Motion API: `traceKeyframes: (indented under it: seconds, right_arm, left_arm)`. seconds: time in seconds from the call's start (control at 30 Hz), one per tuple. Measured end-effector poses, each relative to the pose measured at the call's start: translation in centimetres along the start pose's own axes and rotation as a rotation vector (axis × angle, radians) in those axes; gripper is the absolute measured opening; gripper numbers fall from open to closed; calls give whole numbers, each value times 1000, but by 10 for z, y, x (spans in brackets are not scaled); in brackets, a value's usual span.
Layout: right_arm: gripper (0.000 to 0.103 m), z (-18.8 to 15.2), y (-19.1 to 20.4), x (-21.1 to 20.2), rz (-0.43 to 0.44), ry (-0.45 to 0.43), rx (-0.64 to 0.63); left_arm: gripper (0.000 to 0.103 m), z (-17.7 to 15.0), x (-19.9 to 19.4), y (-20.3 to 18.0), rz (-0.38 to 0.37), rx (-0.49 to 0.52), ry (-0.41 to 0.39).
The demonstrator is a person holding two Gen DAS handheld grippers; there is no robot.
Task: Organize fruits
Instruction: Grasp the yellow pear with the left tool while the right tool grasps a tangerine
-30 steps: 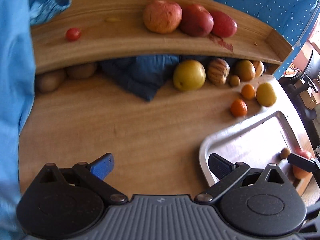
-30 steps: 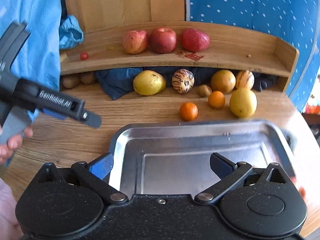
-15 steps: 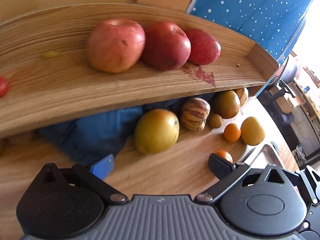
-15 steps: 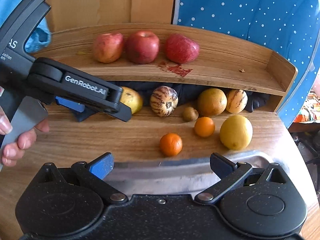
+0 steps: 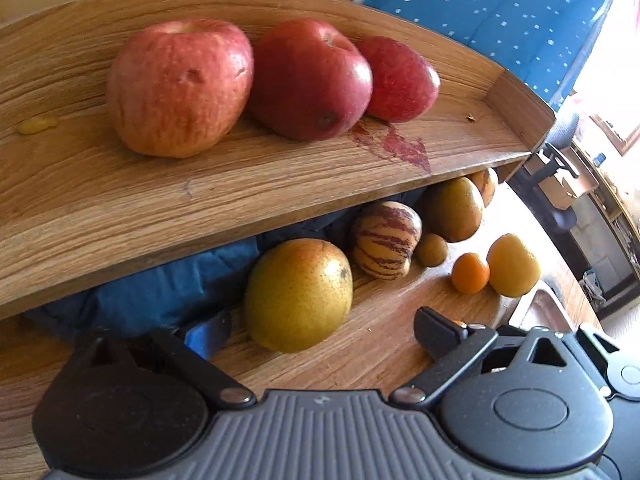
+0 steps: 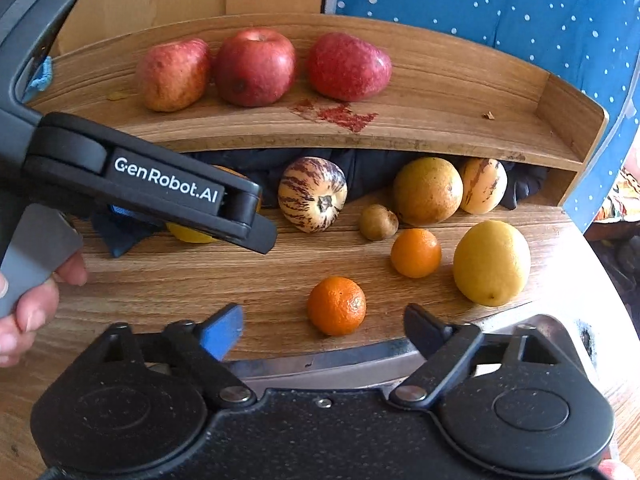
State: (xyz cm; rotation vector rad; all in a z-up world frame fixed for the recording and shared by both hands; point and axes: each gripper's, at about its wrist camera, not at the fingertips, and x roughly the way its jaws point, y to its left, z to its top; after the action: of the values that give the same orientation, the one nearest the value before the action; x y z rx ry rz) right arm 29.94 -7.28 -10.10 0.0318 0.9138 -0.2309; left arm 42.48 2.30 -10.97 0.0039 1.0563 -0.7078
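Three apples [image 6: 256,68] are counted on the shelf [image 6: 440,92]. On the table [image 6: 200,280] below, two striped melons [image 6: 313,194], two mandarins [image 6: 337,306], two pears [image 6: 428,191], one lemon [image 6: 492,263] and one small brown fruit [image 6: 378,222] are seen.

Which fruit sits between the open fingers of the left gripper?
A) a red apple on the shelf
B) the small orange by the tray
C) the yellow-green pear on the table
C: the left gripper is open on either side of the yellow-green pear, which rests on the table.
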Motion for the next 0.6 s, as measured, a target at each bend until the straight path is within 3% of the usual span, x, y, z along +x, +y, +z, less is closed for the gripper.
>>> traceKeyframes:
  seconds: [0.13,0.27,0.4,0.6]
  right_arm:
    - [74,1,-1,5,-14,8,19]
    - [59,1,0,9,-12,16,18]
    - [51,1,1,10,1,9,24]
    - [42,5,-3,13,6,8,46]
  left_arm:
    - [91,1,1,2,6,-24,-29]
    - [77,4,0,5,-2,-54,-49]
    - [68,5,0,8,-3,-89,-62]
    - [66,7,1,11,-32,-114,-66]
